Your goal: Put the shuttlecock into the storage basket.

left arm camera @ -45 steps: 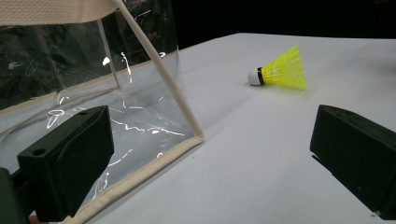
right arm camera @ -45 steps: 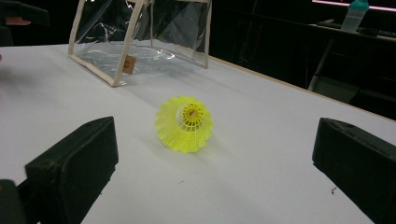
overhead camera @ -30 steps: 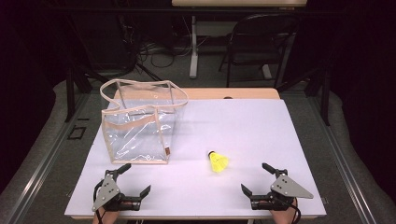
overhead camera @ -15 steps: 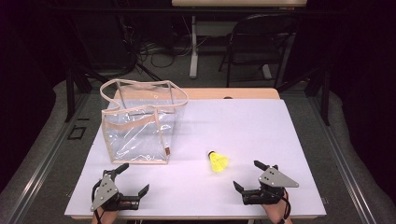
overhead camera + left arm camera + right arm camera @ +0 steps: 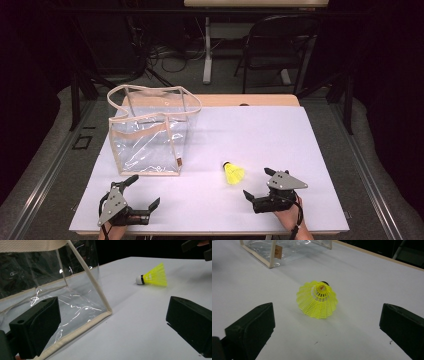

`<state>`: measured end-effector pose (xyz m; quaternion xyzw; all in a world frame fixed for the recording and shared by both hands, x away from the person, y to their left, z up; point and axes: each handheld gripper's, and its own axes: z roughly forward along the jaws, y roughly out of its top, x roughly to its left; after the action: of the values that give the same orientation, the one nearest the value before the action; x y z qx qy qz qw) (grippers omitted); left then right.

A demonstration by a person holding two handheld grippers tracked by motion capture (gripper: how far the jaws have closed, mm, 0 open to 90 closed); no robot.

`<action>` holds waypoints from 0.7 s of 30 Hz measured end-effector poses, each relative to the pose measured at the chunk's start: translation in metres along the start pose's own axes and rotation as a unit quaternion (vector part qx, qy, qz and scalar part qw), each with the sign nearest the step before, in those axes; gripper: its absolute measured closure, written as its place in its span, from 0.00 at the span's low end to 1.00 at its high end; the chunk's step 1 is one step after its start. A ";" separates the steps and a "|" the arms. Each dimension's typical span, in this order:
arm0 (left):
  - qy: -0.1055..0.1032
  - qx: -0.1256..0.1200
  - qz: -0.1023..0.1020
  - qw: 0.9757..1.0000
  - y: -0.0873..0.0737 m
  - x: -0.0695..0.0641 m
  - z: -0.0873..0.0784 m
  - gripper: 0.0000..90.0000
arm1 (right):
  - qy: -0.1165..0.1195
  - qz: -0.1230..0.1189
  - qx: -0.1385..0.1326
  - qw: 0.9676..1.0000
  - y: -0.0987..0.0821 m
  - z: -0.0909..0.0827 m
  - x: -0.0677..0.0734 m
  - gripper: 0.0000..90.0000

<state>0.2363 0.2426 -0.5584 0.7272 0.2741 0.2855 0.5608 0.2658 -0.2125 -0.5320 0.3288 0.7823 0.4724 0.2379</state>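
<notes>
A yellow shuttlecock (image 5: 233, 173) (image 5: 153, 277) (image 5: 318, 299) lies on its side on the white table (image 5: 260, 135), its skirt toward the front right. A clear plastic bag (image 5: 148, 132) (image 5: 50, 290) (image 5: 279, 250) with beige trim and handles stands open at the table's left. My right gripper (image 5: 257, 183) (image 5: 324, 332) is open just right of and behind the shuttlecock, jaws either side of it and apart from it. At the front left, below the bag's near corner, my left gripper (image 5: 142, 191) (image 5: 112, 327) rests open and holds nothing.
A black folding chair (image 5: 280, 45) and cables on the floor lie beyond the table's far edge. A wooden strip (image 5: 250, 100) runs along the table's back. Bare tabletop spreads to the right of the bag and behind the shuttlecock.
My right gripper has moved left and forward, closing in on the shuttlecock. The left gripper, the bag and the shuttlecock have stayed in place.
</notes>
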 end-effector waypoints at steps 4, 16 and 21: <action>0.000 0.000 0.001 1.000 0.000 0.000 0.000 0.00 | 0.007 -0.002 0.014 1.000 0.003 0.010 -0.002 0.00; 0.000 -0.001 0.003 1.000 0.000 0.000 -0.001 0.00 | 0.014 -0.002 0.040 0.999 0.010 0.030 -0.008 0.00; 0.003 -0.002 0.002 1.000 0.000 0.000 -0.002 0.00 | 0.014 -0.006 0.051 0.999 0.013 0.039 -0.009 0.03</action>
<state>0.2354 0.2438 -0.5578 0.7256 0.2737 0.2891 0.5613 0.3021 -0.1919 -0.5368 0.3288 0.8109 0.4349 0.2124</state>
